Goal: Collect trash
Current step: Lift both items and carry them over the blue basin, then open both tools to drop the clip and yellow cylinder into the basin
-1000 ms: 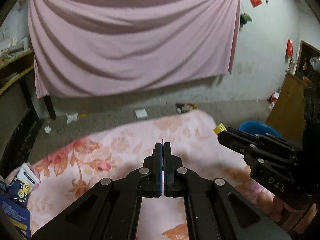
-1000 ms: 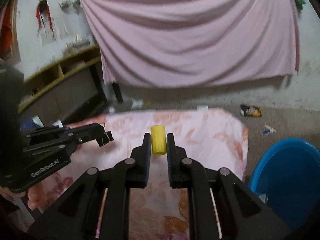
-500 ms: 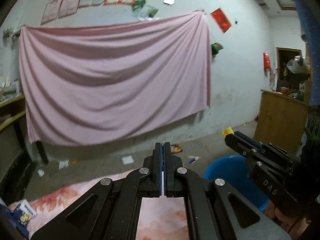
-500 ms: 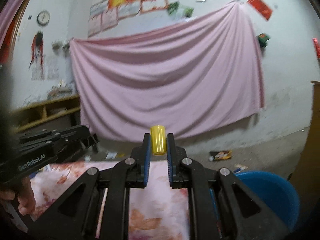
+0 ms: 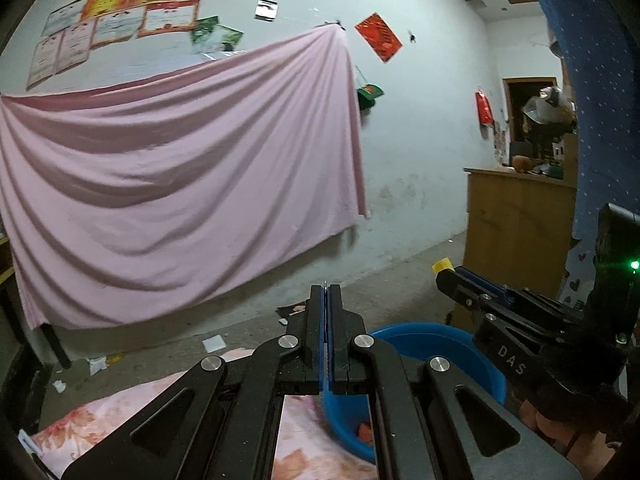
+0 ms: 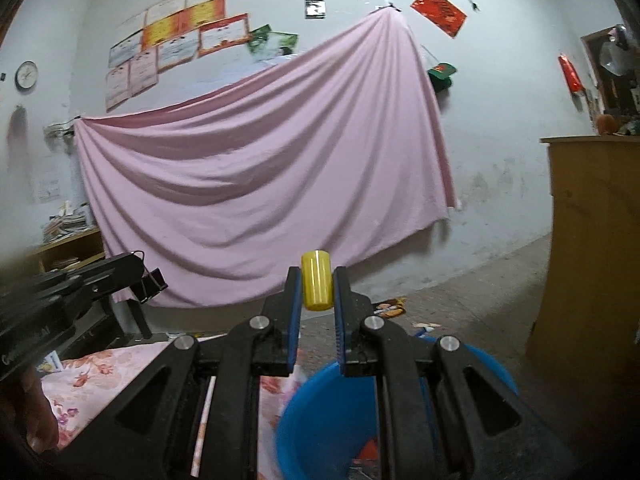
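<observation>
Both cameras have tilted up and swung rightward since a second ago, so the flowered cloth that filled the lower frame has shrunk to a corner and the blue basin has come in beneath the fingers. From the left wrist, one round blue plastic basin (image 5: 436,340) sits below and right of the left hand-held gripper (image 5: 328,292), whose jaws are pressed together on a thin dark metal piece, too small here to name; a small orange-red scrap (image 5: 362,428) lies on the basin's floor. The right hand-held gripper (image 5: 448,274) reaches in from the right with a yellow tip showing. The flowered cloth (image 5: 132,404) covers the worktop, and one smooth pink sheet (image 5: 180,184) hangs in folds on the wall. From the right wrist, the right hand-held gripper (image 6: 317,284) pinches one glossy yellow cylinder (image 6: 317,280), held upright above the basin (image 6: 328,412). The left hand-held gripper (image 6: 149,286) holds one black binder clip (image 6: 150,287).
</observation>
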Demonstrator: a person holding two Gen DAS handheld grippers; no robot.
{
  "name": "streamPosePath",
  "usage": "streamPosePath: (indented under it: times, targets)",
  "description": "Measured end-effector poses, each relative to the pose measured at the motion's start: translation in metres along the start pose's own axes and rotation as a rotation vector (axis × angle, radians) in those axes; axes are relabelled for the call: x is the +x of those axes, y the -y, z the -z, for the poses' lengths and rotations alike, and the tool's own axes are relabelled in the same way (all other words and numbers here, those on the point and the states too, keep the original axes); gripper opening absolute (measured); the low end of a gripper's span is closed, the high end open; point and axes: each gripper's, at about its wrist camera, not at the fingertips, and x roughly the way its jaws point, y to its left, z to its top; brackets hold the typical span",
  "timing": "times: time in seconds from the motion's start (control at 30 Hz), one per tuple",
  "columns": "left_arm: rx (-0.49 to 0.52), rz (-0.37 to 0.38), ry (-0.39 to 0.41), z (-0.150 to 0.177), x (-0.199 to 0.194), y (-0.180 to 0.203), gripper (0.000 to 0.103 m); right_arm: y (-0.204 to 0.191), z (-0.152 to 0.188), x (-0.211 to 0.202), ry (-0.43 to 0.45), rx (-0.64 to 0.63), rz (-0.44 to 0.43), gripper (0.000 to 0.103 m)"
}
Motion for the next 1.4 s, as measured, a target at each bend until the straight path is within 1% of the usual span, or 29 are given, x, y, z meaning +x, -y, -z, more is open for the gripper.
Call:
streamPosePath:
  times: [0.33,0.53,0.87,1.2,1.4]
  targets:
    - [0.034,0.041,-0.042,-0.002,0.024,0.039,0.0,0.032,0.005,-0.007,-0.049,0.063,0.057,0.042]
    - [0.041,0.052,-0.084,0.004,0.037,0.052,0.0,0.047,0.01,-0.003,-0.112,0.105,0.082,0.042]
    - [0.006,0.078,-0.169,0.01,0.055,0.054,0.0,0.06,0.017,0.01,-0.211,0.157,0.084,0.043]
    - [-0.024,0.098,-0.235,0.015,0.062,0.053,0.0,0.063,0.02,0.017,-0.269,0.173,0.079,0.044]
    - [-0.033,0.095,-0.26,0.016,0.065,0.051,0.001,0.065,0.02,0.018,-0.279,0.177,0.081,0.044]
